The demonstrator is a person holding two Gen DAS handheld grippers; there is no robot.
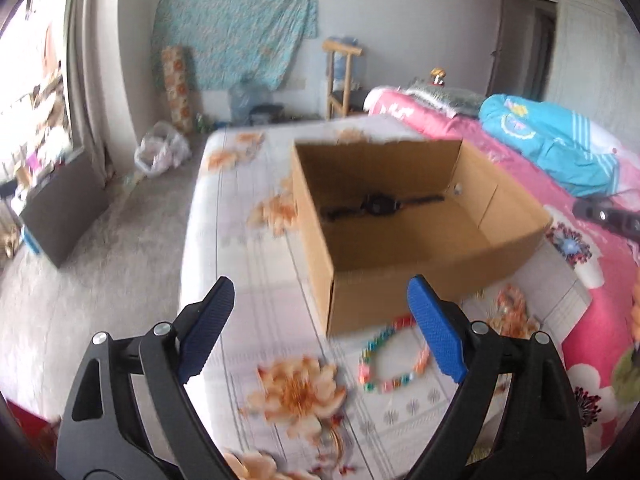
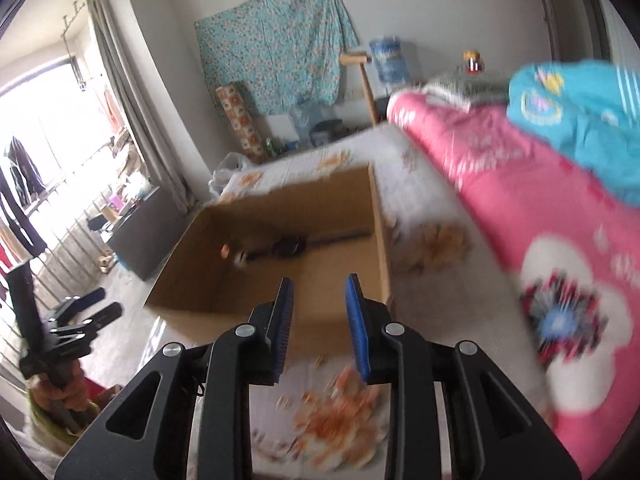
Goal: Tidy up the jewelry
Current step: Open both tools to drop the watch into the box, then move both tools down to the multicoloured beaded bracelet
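Left wrist view: above the floral bedsheet (image 1: pixel 248 240), angled down and forward past the near corner of the open cardboard box (image 1: pixel 372 300), close by. Right wrist view: nearer the box (image 2: pixel 376 236), over its near edge, facing the same far wall. Shared: box interior, pink quilt (image 1: pixel 520 152), teal wall cloth (image 2: pixel 276 56).

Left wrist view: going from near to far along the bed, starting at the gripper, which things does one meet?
Left gripper → colourful bead bracelet on the sheet → cardboard box → black watch lying inside the box → wooden chair by the wall.
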